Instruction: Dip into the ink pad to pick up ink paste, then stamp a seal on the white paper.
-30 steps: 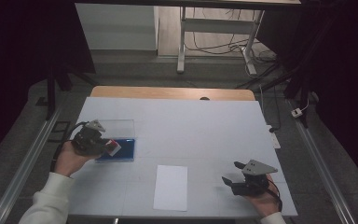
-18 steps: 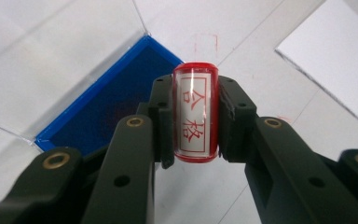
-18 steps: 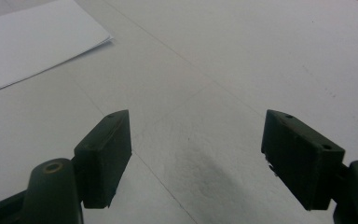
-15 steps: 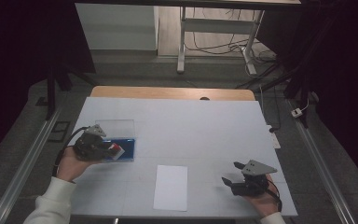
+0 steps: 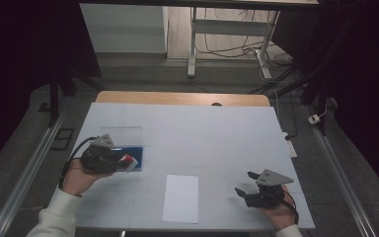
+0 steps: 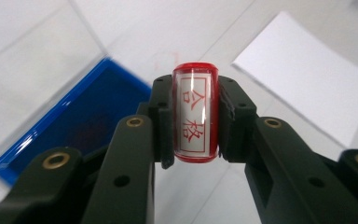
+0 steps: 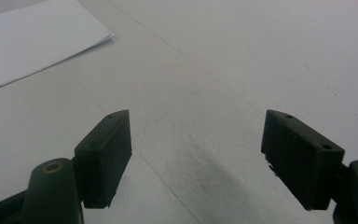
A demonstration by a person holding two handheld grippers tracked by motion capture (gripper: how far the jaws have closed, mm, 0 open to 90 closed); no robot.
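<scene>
High view: a white table (image 5: 217,133) stands in a dim room, with a strip of wood showing along its far edge. Beyond it are a grey floor, a metal stand and loose cables, with metal rails running down either side. A white sheet of paper (image 5: 181,198) lies flat near the table's near edge, its long side running away from the person. At the left, the left gripper (image 5: 121,160) lies roughly level over a blue ink pad (image 5: 137,149) with a clear lid raised behind it, and a small red stamp (image 5: 127,159) sits between its tips. At the right, the right gripper (image 5: 243,185) rests low by the near edge, well apart from the paper, its jaws spread.

Left gripper view: the jaws are clamped on the stamp (image 6: 195,118), pressing its two sides. The stamp's long axis runs up and down in this view, across the line of the jaws, and its clear end cap with red characters faces the camera. The blue pad (image 6: 88,112) lies below and to the left, the paper (image 6: 312,93) to the right.

Right gripper view: the two black jaws stand wide apart with bare table (image 7: 223,70) between them. A corner of the paper (image 7: 32,37) lies at the upper left.
</scene>
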